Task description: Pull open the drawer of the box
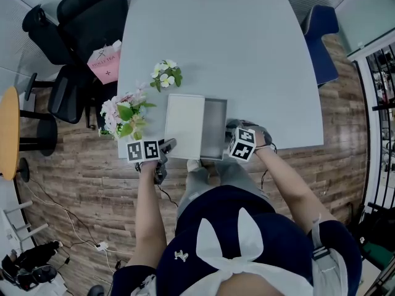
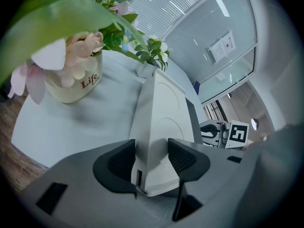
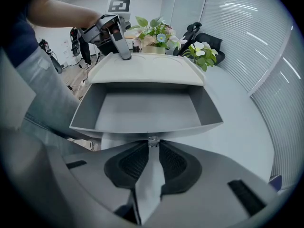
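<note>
A flat white box (image 1: 185, 125) lies at the near edge of the pale table (image 1: 247, 54). Its grey drawer (image 1: 215, 128) stands pulled out to the right, and its inside (image 3: 147, 109) is empty. My left gripper (image 1: 166, 147) is shut on the box's near left corner, with the pads (image 2: 118, 161) pressed on either side of the white shell (image 2: 156, 127). My right gripper (image 1: 231, 139) is at the drawer's front and is shut (image 3: 153, 160) on the drawer's white pull tab (image 3: 151, 184), just below the small metal rivet (image 3: 152, 140).
A vase of pink flowers (image 1: 122, 117) stands close to the left of the box, and a small white-flowered plant (image 1: 165, 74) behind it. Black office chairs (image 1: 80, 23) and a pink bag (image 1: 105, 63) are at the left, a blue chair (image 1: 321, 36) at the right.
</note>
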`<act>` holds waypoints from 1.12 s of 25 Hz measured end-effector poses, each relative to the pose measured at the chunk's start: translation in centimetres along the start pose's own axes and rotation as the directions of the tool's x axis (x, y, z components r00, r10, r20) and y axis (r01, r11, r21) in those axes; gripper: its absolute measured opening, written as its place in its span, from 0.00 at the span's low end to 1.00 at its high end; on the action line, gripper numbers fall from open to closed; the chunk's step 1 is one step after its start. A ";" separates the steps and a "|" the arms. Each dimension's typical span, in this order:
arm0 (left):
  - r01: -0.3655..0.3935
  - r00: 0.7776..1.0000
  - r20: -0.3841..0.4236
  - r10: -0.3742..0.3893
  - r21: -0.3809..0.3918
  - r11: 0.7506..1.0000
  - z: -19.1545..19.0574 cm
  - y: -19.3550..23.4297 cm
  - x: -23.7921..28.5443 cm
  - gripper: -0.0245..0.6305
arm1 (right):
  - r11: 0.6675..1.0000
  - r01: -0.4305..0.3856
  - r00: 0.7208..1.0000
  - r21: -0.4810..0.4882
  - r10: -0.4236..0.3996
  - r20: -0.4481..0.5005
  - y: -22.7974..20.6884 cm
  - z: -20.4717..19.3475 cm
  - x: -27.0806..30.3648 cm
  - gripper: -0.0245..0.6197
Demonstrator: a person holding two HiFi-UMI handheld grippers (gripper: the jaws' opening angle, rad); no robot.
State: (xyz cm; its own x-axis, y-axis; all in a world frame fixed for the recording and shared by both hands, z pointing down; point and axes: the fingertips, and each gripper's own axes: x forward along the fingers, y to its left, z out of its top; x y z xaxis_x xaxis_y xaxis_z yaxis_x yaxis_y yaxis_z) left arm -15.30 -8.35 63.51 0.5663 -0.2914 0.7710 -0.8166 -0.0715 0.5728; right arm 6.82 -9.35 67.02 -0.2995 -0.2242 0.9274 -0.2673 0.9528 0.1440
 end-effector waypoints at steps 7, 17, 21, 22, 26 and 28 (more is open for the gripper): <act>-0.007 1.000 0.001 0.007 0.002 1.000 0.0 0.1 0.0 0.38 | 1.000 0.005 1.000 0.005 -0.005 -0.010 -0.1 -0.7 -0.2 0.15; -0.009 1.000 0.015 0.009 -0.001 1.000 0.0 0.0 -0.1 0.38 | 1.000 0.017 1.000 0.012 -0.017 -0.023 -0.1 -2.1 -0.5 0.15; -0.011 1.000 0.015 0.011 -0.001 1.000 0.0 0.1 0.0 0.38 | 1.000 0.018 0.999 0.008 -0.018 -0.033 -0.2 -2.5 -0.6 0.15; -0.011 1.000 0.015 0.011 -0.001 1.000 0.0 0.1 0.0 0.38 | 1.000 0.022 0.999 0.006 -0.022 -0.036 -0.3 -2.6 -0.6 0.15; -0.010 1.000 0.018 0.010 -0.001 1.000 0.0 0.0 -0.1 0.38 | 1.000 0.024 0.999 0.020 -0.023 -0.035 -0.2 -3.1 -0.6 0.15; -0.010 1.000 0.019 0.010 -0.002 1.000 0.0 0.0 -0.1 0.38 | 0.999 0.027 0.999 0.027 -0.027 -0.030 -0.2 -3.2 -0.6 0.15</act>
State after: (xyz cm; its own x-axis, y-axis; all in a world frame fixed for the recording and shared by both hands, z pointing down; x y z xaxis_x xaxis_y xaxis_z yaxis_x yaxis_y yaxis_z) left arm -15.34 -8.28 63.46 0.5561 -0.3100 0.7711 -0.8219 -0.0670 0.5657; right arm 9.98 -8.78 67.58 -0.2643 -0.2432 0.9333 -0.3001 0.9404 0.1600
